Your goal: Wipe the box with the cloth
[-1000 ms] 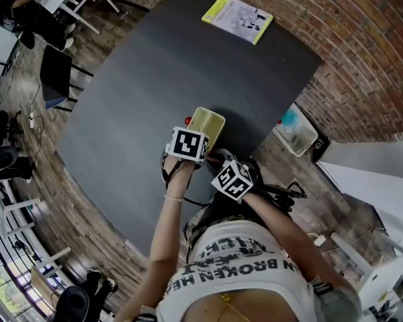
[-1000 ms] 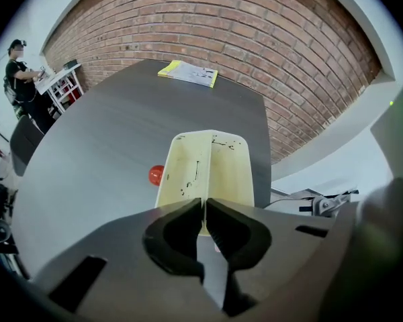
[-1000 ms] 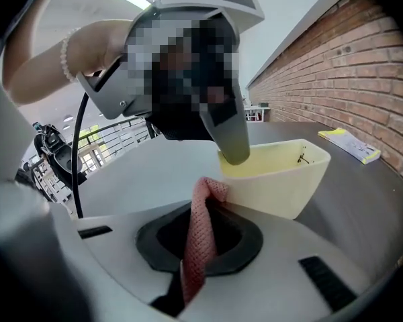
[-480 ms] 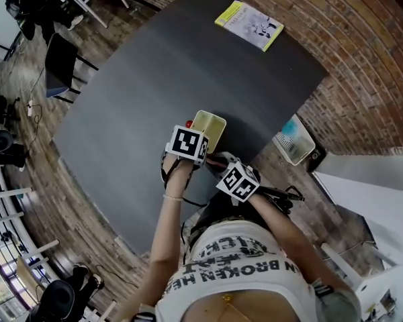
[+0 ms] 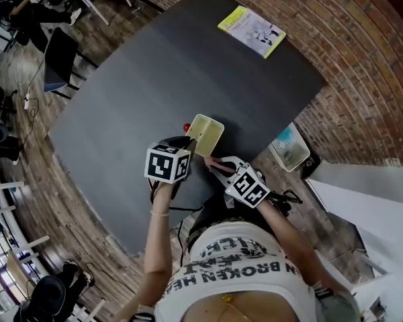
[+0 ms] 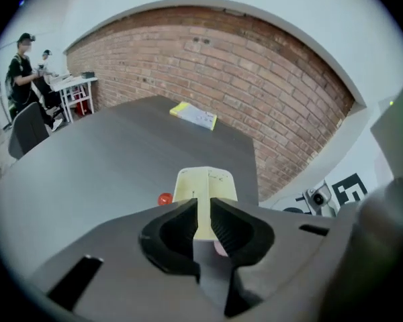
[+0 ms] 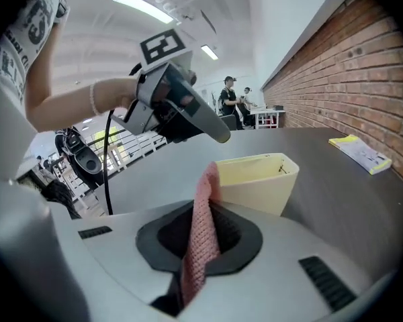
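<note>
Open-topped box (image 5: 205, 134) on table (image 5: 141, 79) near front edge. Left gripper (image 6: 203, 206) jaws just opened to a narrow gap, nothing between. Right gripper (image 7: 205, 213) clamps cloth (image 7: 210, 180) beside box. Booklet (image 5: 252, 31) at far corner.

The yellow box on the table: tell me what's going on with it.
A person stands at the dark table with a gripper in each hand. The right gripper is shut on a pink cloth, held up close beside the open yellow box; whether the cloth touches it is unclear. The left gripper hovers just short of the box, its jaws having just been opening, with nothing between them.
</note>
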Tool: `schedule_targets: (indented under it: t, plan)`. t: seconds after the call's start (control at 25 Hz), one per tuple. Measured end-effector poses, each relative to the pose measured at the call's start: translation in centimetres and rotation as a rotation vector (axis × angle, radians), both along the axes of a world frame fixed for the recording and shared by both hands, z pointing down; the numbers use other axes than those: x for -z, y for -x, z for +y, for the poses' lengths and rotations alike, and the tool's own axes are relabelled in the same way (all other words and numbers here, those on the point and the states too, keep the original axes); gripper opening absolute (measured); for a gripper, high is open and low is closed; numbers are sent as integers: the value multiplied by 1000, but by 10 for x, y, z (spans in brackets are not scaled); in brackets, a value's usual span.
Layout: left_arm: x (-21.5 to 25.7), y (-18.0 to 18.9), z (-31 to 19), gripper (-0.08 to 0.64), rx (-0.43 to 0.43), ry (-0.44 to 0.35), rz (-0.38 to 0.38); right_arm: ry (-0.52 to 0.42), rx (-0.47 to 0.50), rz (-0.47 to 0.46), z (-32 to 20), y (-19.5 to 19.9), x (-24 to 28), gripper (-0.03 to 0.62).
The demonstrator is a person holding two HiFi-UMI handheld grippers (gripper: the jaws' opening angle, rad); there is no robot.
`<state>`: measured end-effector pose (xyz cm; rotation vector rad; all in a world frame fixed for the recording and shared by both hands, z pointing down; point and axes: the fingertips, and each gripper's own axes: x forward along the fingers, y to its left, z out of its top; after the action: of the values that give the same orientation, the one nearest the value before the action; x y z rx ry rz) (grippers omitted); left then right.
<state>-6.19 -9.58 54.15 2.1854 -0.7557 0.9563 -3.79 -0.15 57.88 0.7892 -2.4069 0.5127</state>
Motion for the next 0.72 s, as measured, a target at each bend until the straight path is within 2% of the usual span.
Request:
schedule_targets:
  t: [0.2, 0.28, 0.48, 0.6, 0.72]
  plan:
    - [24, 5, 1, 44, 138, -95, 335, -26, -28, -17, -13, -15, 13, 17]
    - [33, 6, 5, 23, 157, -162, 418, -48, -34, -33, -21, -20, 21, 17]
    - [50, 3, 17, 8, 131, -346, 401, -99, -24, -90, -43, -25, 48, 17]
    - [66, 3, 18, 6, 186, -417, 441, -126, -16, -136, -52, -26, 67, 17]
    - [86, 5, 22, 6, 237, -504, 488, -174, 2, -144, -59, -26, 85, 17]
